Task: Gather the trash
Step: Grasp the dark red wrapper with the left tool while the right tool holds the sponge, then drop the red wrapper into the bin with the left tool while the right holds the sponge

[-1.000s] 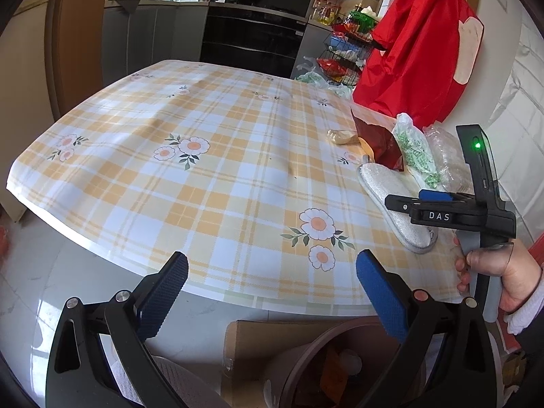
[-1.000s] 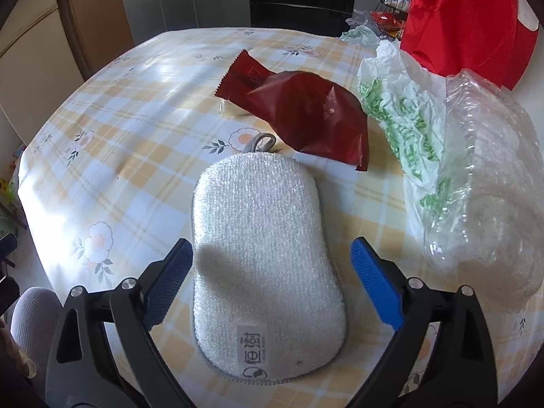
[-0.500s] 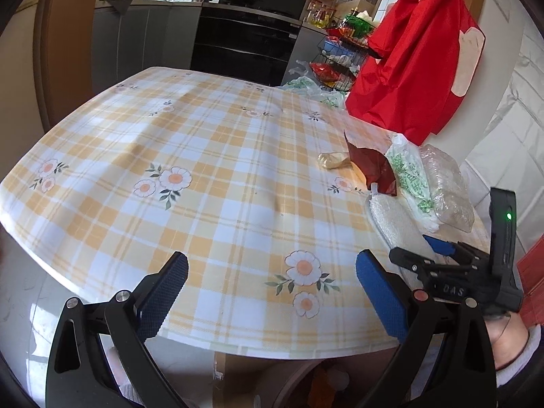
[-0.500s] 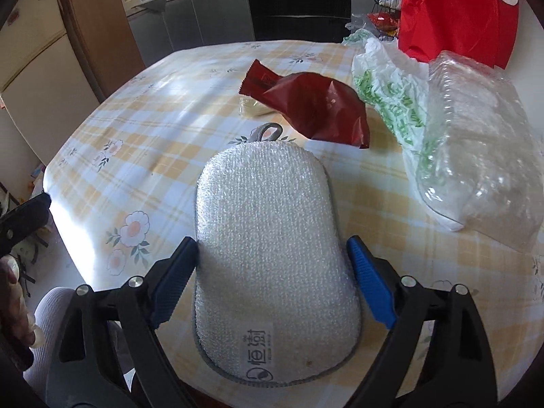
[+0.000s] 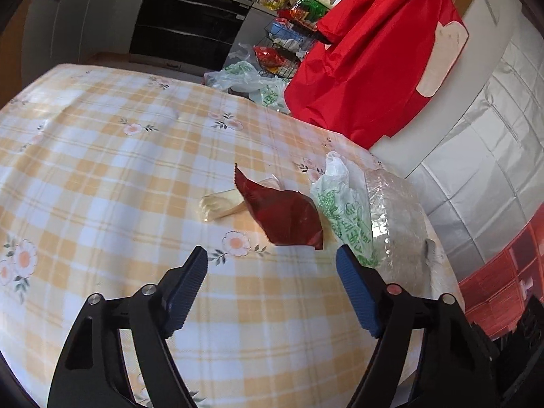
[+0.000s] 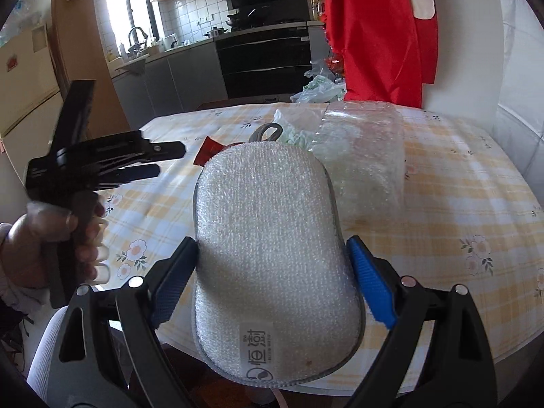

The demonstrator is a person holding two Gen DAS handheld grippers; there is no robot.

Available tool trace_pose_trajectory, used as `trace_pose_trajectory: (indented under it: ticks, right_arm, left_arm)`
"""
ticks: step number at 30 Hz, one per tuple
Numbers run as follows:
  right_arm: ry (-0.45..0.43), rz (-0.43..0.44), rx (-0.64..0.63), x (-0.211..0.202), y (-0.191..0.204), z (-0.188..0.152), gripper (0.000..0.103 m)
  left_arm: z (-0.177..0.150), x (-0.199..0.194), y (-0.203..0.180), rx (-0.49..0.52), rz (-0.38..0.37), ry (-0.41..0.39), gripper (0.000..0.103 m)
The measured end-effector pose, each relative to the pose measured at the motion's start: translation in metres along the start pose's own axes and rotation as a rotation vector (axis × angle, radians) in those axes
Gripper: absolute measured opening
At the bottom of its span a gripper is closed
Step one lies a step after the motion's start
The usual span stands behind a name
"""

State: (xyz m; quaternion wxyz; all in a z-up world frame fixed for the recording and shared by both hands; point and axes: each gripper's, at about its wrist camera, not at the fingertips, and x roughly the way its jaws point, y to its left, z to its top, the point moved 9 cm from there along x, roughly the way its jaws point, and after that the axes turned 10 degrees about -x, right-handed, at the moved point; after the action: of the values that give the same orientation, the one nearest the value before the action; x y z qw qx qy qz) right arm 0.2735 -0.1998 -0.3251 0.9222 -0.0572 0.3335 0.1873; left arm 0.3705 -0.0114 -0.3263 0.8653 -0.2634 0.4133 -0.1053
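Note:
My right gripper [image 6: 272,278] is shut on a white cleaning sponge pad [image 6: 268,224] and holds it lifted off the table. My left gripper [image 5: 272,289] is open and empty above the checked tablecloth [image 5: 102,176], just short of a dark red foil wrapper [image 5: 282,214]. A cream plastic scrap [image 5: 221,204] lies left of the wrapper. A white bag with green print [image 5: 343,207] and a clear bubble-wrap bundle [image 5: 397,217] lie to its right. The left gripper also shows in the right wrist view [image 6: 163,159], held by a hand.
A red cloth [image 5: 374,51] hangs at the table's far right corner beside a white wall. Plastic bags [image 5: 248,81] and a wire rack [image 5: 289,44] stand beyond the table's far edge. Kitchen cabinets and an oven [image 5: 187,30] are behind.
My right gripper has closed on the sponge and lifted it off the table. My left gripper has moved forward over the table toward the red wrapper.

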Motion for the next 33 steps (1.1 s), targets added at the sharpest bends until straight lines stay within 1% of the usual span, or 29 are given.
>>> trace_pose_trajectory:
  ticks: [2,4,6,7,9,11,13,15,16,17,19,22,28,31,33]
  right_arm:
    - [-0.012,0.001,0.005,-0.006,-0.004,0.002,0.088]
    - [-0.027,-0.001,0.021,-0.010,-0.011,0.004,0.088]
    - [-0.039,-0.005,0.034,-0.014,-0.017,0.004,0.088]
    - [-0.043,-0.007,0.038,-0.016,-0.020,0.004,0.088]
    - [-0.046,-0.013,0.045,-0.018,-0.026,0.005,0.088]
    - [-0.050,-0.014,0.052,-0.021,-0.028,0.004,0.088]
    - [-0.057,-0.019,0.057,-0.023,-0.031,0.003,0.088]
    - [-0.061,-0.020,0.068,-0.025,-0.032,0.003,0.088]
    - [-0.063,-0.019,0.073,-0.026,-0.032,0.002,0.088]
    - [-0.066,-0.020,0.074,-0.028,-0.031,0.001,0.088]
    - [-0.072,-0.022,0.075,-0.030,-0.030,0.001,0.088]
    - [-0.083,-0.023,0.079,-0.035,-0.029,0.001,0.088]
    - [-0.105,-0.027,0.071,-0.050,-0.023,0.005,0.087]
    - [-0.117,-0.030,0.068,-0.059,-0.020,0.007,0.088]
    - [-0.126,-0.033,0.064,-0.067,-0.017,0.008,0.088]
  left_arm:
    - [0.008,0.022,-0.002,-0.020,0.008,0.017,0.067]
    - [0.014,0.039,-0.001,-0.043,0.015,0.027,0.063]
    - [0.017,0.056,0.005,-0.097,0.026,0.054,0.063]
    - [0.017,0.065,0.009,-0.135,0.025,0.069,0.063]
    - [0.019,0.077,0.012,-0.172,0.014,0.083,0.063]
    - [0.018,0.086,0.013,-0.180,0.003,0.094,0.063]
    - [0.015,0.092,0.015,-0.173,0.024,0.101,0.062]
    - [0.012,0.092,0.012,-0.141,0.022,0.094,0.032]
    - [0.011,0.090,0.011,-0.122,0.031,0.094,0.026]
    - [0.008,0.086,0.010,-0.100,0.042,0.094,0.023]
    - [0.005,0.075,0.006,-0.068,0.044,0.093,0.020]
    - [0.001,0.053,0.003,-0.036,0.044,0.082,0.019]
    - [-0.004,-0.015,-0.013,0.067,0.022,0.019,0.018]
    - [-0.011,-0.056,-0.020,0.102,-0.015,-0.010,0.018]
    - [-0.018,-0.078,-0.022,0.124,-0.020,-0.021,0.018]
